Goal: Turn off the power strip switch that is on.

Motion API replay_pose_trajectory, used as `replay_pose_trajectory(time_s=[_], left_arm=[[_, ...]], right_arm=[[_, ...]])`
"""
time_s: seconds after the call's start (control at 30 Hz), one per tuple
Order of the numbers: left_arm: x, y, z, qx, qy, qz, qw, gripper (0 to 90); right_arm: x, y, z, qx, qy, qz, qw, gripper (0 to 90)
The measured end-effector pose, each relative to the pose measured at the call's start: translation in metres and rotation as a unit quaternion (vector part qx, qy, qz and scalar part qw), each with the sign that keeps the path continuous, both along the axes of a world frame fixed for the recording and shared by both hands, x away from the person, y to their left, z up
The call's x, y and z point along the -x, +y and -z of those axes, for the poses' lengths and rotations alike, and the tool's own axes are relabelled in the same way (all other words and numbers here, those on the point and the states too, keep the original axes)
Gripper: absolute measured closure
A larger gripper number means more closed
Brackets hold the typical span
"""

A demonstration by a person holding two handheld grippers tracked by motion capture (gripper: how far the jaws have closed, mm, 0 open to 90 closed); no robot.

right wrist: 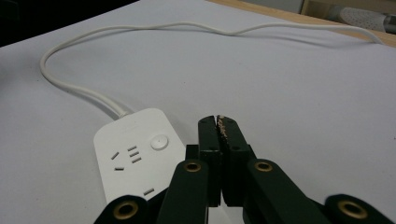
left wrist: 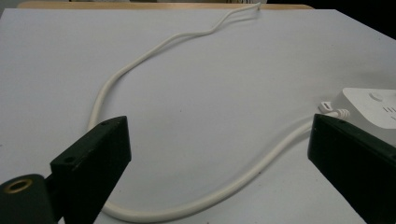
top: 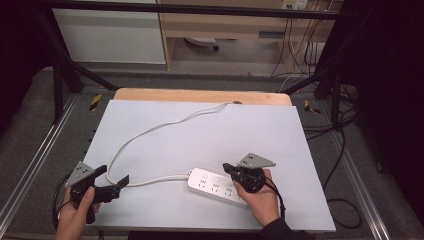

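A white power strip lies on the white table top near the front, with its white cord looping left and then back to the far edge. My right gripper hovers just over the strip, held by a hand. In the right gripper view its jaws are pressed together with nothing between them, right of the strip and its round button. My left gripper rests at the front left, open. Its jaws straddle a bend of the cord without touching it.
A wooden table edge shows beyond the white top. Black frame bars stand around the table. Loose black cables lie on the floor at the right. A cabinet and desk stand at the back.
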State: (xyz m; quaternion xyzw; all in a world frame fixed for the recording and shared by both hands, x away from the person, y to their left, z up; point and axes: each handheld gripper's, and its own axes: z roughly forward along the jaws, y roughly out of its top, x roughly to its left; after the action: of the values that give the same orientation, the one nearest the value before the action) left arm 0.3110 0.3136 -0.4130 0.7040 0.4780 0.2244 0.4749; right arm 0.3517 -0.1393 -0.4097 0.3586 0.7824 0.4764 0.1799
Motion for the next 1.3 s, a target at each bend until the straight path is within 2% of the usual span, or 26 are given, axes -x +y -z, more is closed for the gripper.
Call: replay_pose_trajectory(time_s=[0.57, 0.83, 1.3], left_arm=[[0.000, 0.001, 0.000, 0.001, 0.001, 0.001, 1.0000, 6.0], [0.000, 0.001, 0.000, 0.002, 0.002, 0.001, 1.0000, 6.0], [0.000, 0.001, 0.000, 0.001, 0.002, 0.003, 1.0000, 6.0]], right_arm=[[0.000, 0.014, 0.009, 0.006, 0.009, -0.008, 0.9999, 90.0], [0.001, 0.022, 0.014, 0.021, 0.015, -0.013, 0.9996, 90.0], [0.004, 0.023, 0.022, 0.033, 0.029, -0.009, 0.9990, 90.0]])
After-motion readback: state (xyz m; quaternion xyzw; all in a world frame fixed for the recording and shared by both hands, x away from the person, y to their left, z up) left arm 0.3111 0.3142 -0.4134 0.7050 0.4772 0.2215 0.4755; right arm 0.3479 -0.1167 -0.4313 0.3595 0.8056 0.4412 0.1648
